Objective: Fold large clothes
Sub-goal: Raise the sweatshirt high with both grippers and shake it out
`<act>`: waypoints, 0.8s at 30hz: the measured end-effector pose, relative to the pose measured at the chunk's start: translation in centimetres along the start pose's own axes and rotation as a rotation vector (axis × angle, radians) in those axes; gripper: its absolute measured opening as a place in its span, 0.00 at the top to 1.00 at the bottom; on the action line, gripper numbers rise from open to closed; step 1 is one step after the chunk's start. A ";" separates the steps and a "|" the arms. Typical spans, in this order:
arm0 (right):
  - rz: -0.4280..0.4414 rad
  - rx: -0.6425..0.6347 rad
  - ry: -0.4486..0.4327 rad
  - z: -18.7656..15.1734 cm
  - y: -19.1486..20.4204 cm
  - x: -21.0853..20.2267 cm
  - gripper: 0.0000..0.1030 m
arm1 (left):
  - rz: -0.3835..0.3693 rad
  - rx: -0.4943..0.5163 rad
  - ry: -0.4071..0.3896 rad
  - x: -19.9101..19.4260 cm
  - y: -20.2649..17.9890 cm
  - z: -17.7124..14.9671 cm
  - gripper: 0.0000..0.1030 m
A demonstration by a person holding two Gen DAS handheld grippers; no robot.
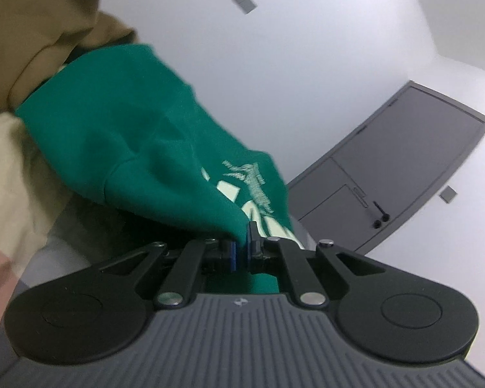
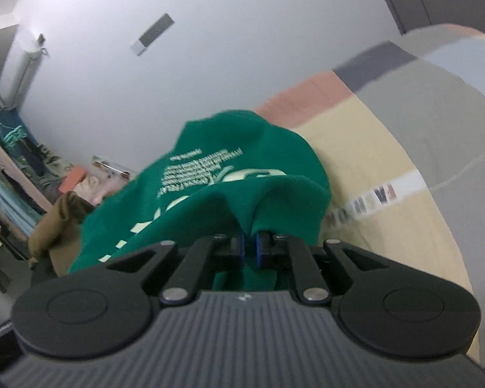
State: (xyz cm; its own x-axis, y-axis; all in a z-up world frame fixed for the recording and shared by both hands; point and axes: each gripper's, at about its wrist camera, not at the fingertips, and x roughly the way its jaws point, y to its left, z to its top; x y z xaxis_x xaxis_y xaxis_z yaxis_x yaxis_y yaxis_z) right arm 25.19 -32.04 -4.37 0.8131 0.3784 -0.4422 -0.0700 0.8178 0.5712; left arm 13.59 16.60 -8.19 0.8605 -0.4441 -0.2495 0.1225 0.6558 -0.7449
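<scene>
Garment: green sweatshirt [image 1: 139, 135] with pale printed lettering, lifted at two points and draped between the grippers.
Location: above a patchwork bedspread [image 2: 388, 148] in cream, pink and grey; a tan garment [image 1: 32, 26] lies beside it, touching its far edge in the left wrist view.
Left gripper [image 1: 241, 247]: jaws clenched on a bunched fold of the green fabric; cloth passes between the blue pads [image 1: 232, 252].
Right gripper [image 2: 249, 247]: jaws clenched on a second pinch of the same sweatshirt; fabric rises in a peak from the grip.
Handling, stiffness: soft, limp knit; it sags and folds under its own weight and holds no shape.
Handling, weight: judged moderate; thick fleece-type cloth, not fragile.
Handling, slip: low; the surface appears matte and the pinch looks secure.
Grip advice: take hold at hems, shoulder seams or corners, where layers are thicker, rather than mid-panel.
Risk: a mid-panel pinch may gather several layers and spoil a flat fold.
</scene>
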 end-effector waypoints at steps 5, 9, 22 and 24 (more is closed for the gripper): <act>0.003 0.037 0.016 -0.3 0.2 -0.5 0.72 | 0.043 -0.073 0.027 0.2 1.2 -0.8 0.79; 0.051 0.100 0.048 -1.7 -0.9 -2.1 0.31 | 0.038 -0.120 0.045 0.1 1.1 -1.2 0.38; 0.184 0.179 0.229 -6.2 0.8 1.9 0.20 | 0.053 -0.209 0.122 2.7 1.8 -3.0 0.21; 0.204 0.172 0.238 -6.3 0.9 3.6 0.20 | 0.053 -0.231 0.141 3.8 2.3 -3.3 0.21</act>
State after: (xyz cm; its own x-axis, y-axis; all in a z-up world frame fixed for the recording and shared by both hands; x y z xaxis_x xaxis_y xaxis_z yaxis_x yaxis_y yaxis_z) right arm 24.45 -27.19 -9.75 0.6338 0.6334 -0.4441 -0.1025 0.6378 0.7634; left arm 15.48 14.35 -12.90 0.7835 -0.5037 -0.3638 -0.0514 0.5310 -0.8458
